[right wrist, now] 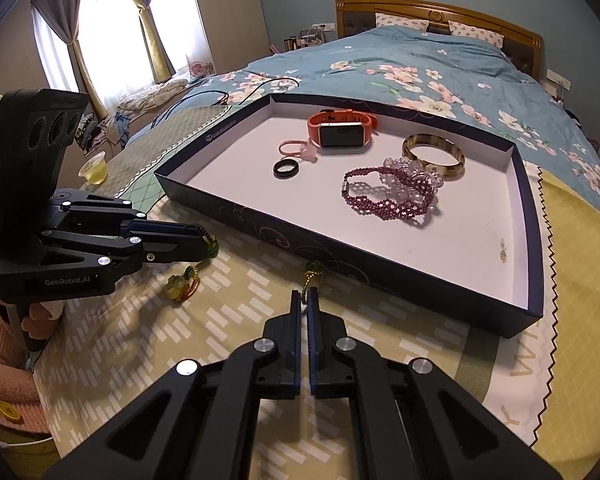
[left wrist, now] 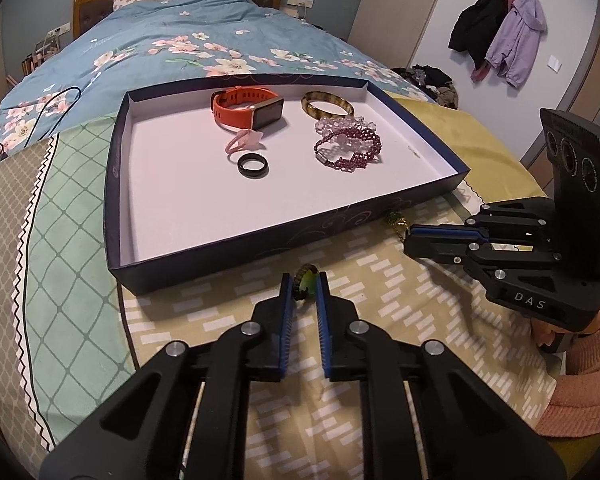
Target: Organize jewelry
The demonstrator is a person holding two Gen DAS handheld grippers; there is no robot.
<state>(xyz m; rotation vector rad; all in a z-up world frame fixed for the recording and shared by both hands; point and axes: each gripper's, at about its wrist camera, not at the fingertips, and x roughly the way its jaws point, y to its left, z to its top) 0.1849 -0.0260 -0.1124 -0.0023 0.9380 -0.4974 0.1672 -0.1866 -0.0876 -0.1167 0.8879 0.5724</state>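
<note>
A dark blue box lid (left wrist: 236, 236) (right wrist: 532, 236) lies on the bed as a tray. It holds an orange watch (left wrist: 244, 110) (right wrist: 340, 130), an amber bangle (left wrist: 327, 105) (right wrist: 434, 154), a purple bead bracelet (left wrist: 350, 146) (right wrist: 388, 196), a black ring (left wrist: 253, 165) (right wrist: 286, 169) and a pink ring (left wrist: 242, 142) (right wrist: 296, 147). My left gripper (left wrist: 305, 285) (right wrist: 206, 240) is shut on a braided cord bracelet with a green pendant (left wrist: 306, 282) (right wrist: 180, 286), in front of the lid. My right gripper (right wrist: 305, 298) (left wrist: 410, 236) is shut on a gold-and-green bead chain (right wrist: 311, 274) (left wrist: 396, 220) by the lid's front wall.
The lid rests on a yellow patterned cloth (left wrist: 380, 292) (right wrist: 236, 320) over a floral duvet (left wrist: 172, 44). A cup of yellow liquid (right wrist: 94, 168) stands at the left. Black cables (right wrist: 220, 96) lie behind the lid. Coats (left wrist: 500, 36) hang on the wall.
</note>
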